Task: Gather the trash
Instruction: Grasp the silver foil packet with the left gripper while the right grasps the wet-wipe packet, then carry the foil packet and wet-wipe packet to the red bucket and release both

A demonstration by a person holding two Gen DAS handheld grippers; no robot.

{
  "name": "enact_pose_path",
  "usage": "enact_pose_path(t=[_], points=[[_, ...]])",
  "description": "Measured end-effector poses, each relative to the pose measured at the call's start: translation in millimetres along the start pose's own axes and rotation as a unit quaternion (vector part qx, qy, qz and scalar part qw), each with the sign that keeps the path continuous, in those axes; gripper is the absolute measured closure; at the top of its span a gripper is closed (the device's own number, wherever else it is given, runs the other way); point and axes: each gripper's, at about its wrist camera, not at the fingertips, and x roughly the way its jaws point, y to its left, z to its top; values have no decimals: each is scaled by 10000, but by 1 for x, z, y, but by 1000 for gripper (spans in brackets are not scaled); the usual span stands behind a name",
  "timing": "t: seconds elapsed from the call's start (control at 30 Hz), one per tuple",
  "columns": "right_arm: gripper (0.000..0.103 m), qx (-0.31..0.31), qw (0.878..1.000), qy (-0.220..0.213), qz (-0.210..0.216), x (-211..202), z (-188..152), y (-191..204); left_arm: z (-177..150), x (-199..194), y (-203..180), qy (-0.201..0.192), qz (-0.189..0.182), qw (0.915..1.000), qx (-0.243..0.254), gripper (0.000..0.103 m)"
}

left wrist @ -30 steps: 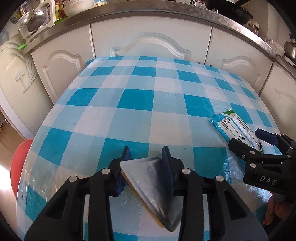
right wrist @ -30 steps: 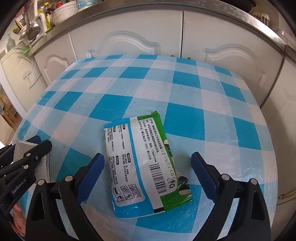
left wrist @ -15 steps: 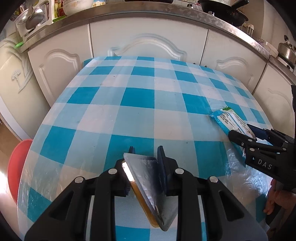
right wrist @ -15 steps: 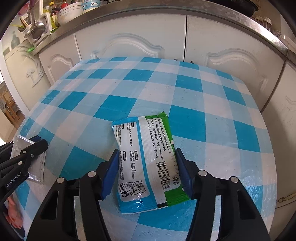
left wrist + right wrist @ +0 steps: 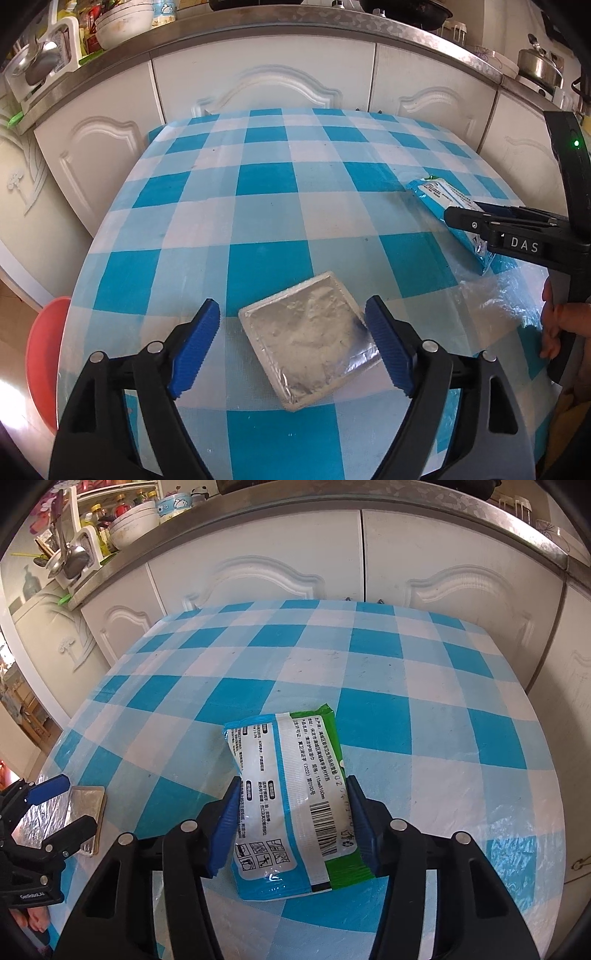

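So there are 2 pieces of trash on the checkered tablecloth (image 5: 266,206) and neither one has gone anywhere yet. No bin or bag clearly shows in either view, just a red round thing (image 5: 44,354) off the table's near-left edge that could be a basin or a stool, can't tell which.

The left gripper (image 5: 291,347) is letting go: its jaws are opening, blue pads well clear on both sides, and the silver foil packet (image 5: 310,343) lies flat on the table between them, near edge, left side. It touches neither pad, so that piece is released, not held.

The right gripper (image 5: 291,830) is the opposite story. Its jaws are closing and the blue pads are pressed against both long sides of the blue-and-green wet wipes pack (image 5: 291,801), which sits to the right of the foil packet, its far end poking out past the fingertips. Looks like a proper grasp, though the pack seems to rest on the cloth, not lifted.

Progress guess: early. 1 item grabbed but not carried off, 1 dropped loose on the table. Both need hauling to wherever the trash goes, and the foil packet needs a fresh grab first.
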Motion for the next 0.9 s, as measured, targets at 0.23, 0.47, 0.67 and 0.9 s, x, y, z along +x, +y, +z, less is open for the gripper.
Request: enact_pose_path(t=[0.23,0.47,0.67,0.9], points=[[48,57,9999,-2,99,-3,-2,1,-3,2,-5,207,28,9997,-119,20],[48,98,9999,-6,116,-4,-3,0,0,5,-9,189,151,9997,-102,20],[48,200,9996,-16,177,-6,-5,-1,0,2,-8,113,220,9997,-86,38],[48,234,9990,-26,373,-9,-9,8,-5,-7,2,38,77,9996,-277,39]])
